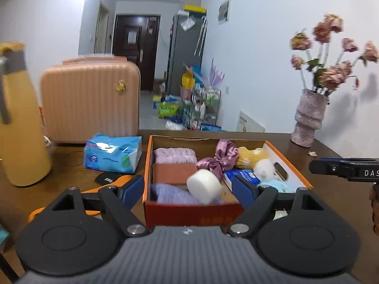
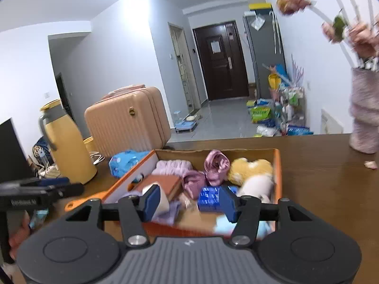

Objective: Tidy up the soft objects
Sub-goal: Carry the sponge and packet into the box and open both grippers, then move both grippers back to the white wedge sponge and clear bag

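L to R, left wrist view: yellow thermos jug [image 1: 16,118] far left on brown tabletop [image 1: 331,189], pink ribbed suitcase [image 1: 90,101] next to it, blue tissue pack [image 1: 113,152] in front of suitcase, just beside the box. Orange cardboard box [image 1: 189,210] in centre, open top, holds the soft stuff: lilac folded towel [image 1: 175,155] at back left, brown divider piece in front of it, lavender cloth [image 1: 173,195] front left w/ white round sponge [image 1: 205,188] tilted on it. Purple satin scrunchies [image 1: 220,157] mid box, yellow plush [image 1: 251,157] back right, white fluffy item [image 1: 264,169] below it, blue packet [image 1: 244,175] + light blue soft item near front right. Pinkish vase w/ dried flowers [image 1: 308,118] on tabletop right of box, apart from it.

Left gripper [image 1: 189,189]: fingers spread wide, nothing held, hovering at box's near edge, sponge between but not touching pads. Right gripper [image 2: 189,203]: fingers also apart, empty, over near side of box [image 2: 277,177]; blurry so contents under it unclear.
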A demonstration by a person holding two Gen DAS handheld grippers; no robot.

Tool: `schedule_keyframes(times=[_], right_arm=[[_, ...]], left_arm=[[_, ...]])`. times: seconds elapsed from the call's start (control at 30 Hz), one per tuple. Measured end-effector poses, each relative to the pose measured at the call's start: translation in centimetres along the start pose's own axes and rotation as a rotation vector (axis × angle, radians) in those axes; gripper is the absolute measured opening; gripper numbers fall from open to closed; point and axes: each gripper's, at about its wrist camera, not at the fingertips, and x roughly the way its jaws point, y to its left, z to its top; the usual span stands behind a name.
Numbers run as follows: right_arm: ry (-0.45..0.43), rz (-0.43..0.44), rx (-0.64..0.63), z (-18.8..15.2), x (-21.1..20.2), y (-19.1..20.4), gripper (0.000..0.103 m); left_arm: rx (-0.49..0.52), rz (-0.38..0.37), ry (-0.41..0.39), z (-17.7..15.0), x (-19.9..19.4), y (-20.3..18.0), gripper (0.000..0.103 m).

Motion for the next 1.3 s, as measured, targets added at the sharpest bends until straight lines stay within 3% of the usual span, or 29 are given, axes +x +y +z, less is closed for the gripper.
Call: schedule_keyframes(times=[0.23, 0.4, 0.53, 0.77, 0.93, 1.1, 1.3], right_arm=[[-0.069, -0.083, -0.049, -8.0, -8.8, 2.8, 0.056], [-0.034, -0.059, 0.026, -14.0, -12.7, 4.4, 0.057], [0.028, -0.071, 0.031, -16.4, -13.0, 5.1, 0.057], [0.006, -0.089, 0.014, -16.2, -12.9, 6.2, 0.057], [0.025, -0.11, 0.002, -15.3, -10.3, 6.2, 0.057], [0.013, -0.132, -0.006, -13.3, -6.5, 5.6, 0.057], [0.016, -0.165, -0.016, -10.7, -0.7, 4.3, 0.056]], left_arm=[[0.034, 0.033, -0.039, -7.0, -8.0, -3.5, 0.089], [-0.021, -0.003, 0.066, -12.2, -10.8, -4.3, 0.089], [-0.003, 0.008, 0.101, -13.8, -11.3, -4.4, 0.089], [-0.017, 0.01, 0.094, -13.5, -9.9, -3.5, 0.084], [-0.045, 0.023, 0.152, -12.8, -4.9, -2.7, 0.073], [-0.046, 0.026, 0.182, -12.3, 0.0, -2.4, 0.072], [-0.094, 0.005, 0.213, -11.8, 3.6, -1.3, 0.039]])
